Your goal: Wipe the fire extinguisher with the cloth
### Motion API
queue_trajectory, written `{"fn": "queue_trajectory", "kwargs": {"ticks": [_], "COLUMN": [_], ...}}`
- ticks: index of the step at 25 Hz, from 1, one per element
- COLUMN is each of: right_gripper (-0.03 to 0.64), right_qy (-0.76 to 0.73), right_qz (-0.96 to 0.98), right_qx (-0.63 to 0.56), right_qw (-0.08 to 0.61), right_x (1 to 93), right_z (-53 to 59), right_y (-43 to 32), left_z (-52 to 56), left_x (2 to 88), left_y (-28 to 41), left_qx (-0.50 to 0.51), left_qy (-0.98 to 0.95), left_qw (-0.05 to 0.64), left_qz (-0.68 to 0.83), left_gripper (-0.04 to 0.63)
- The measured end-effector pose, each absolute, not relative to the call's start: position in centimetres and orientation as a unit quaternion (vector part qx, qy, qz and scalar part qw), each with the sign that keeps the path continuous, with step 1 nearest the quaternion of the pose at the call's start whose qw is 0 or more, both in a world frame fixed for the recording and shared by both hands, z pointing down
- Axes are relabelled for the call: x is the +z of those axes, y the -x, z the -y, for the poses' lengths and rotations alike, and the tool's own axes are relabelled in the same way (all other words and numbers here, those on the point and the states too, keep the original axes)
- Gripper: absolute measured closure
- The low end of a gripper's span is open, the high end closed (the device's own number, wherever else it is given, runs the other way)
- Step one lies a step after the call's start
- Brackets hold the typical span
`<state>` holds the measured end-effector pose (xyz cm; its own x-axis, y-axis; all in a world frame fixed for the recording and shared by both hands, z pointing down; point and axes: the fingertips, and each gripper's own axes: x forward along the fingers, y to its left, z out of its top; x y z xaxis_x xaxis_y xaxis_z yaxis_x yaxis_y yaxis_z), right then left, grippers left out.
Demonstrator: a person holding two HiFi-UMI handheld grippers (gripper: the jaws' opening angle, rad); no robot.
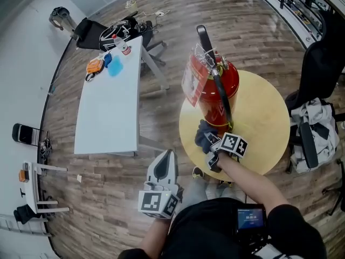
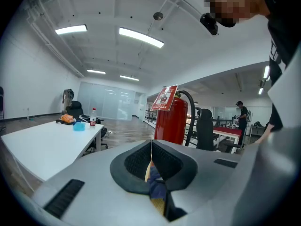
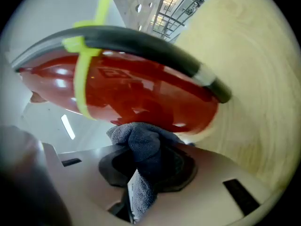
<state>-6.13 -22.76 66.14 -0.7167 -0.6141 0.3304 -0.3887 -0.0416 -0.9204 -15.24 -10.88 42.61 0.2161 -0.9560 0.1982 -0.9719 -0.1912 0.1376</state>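
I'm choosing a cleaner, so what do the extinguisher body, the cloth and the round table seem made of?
The fire extinguisher looks like painted metal: glossy red, mirroring lights. The cloth is soft looped fabric, likely microfibre or terry, matte grey-blue. The round table is pale wood or wood-look laminate, with faint grain.

Open-plan office space

A long white table (image 1: 108, 112) is set on a wood-plank floor (image 1: 102, 198). A black office chair (image 1: 86, 30) is seen at its far end, and a round wooden table (image 1: 267, 123) is placed beside it. Strip lights (image 2: 141, 36) are mounted on the ceiling above it, and glass partitions (image 2: 110, 106) are seen beyond it.
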Motion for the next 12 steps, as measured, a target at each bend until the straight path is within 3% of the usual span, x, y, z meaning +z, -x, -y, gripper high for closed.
{"fn": "queue_trajectory", "kwargs": {"ticks": [8,12], "right_gripper": [0.517,0.518], "right_qy": [0.304,0.253], "right_qz": [-0.696,-0.747], "right_qx": [-0.65,-0.594], "right_qw": [-0.036,-0.156], "right_x": [71.1,71.4], "right_z": [21.6,22.2], "right_y": [0.5,-2.8], "left_z": [11.4,12.2], "left_x": [43.2,43.5], "left_y": [14.6,12.9], "left_qx": [0.036,0.034], "left_qy": [-0.774,-0.788], "left_qw": [0.125,0.122], "left_qz": [0.619,0.602], "left_gripper": [0.572,0.572]}}
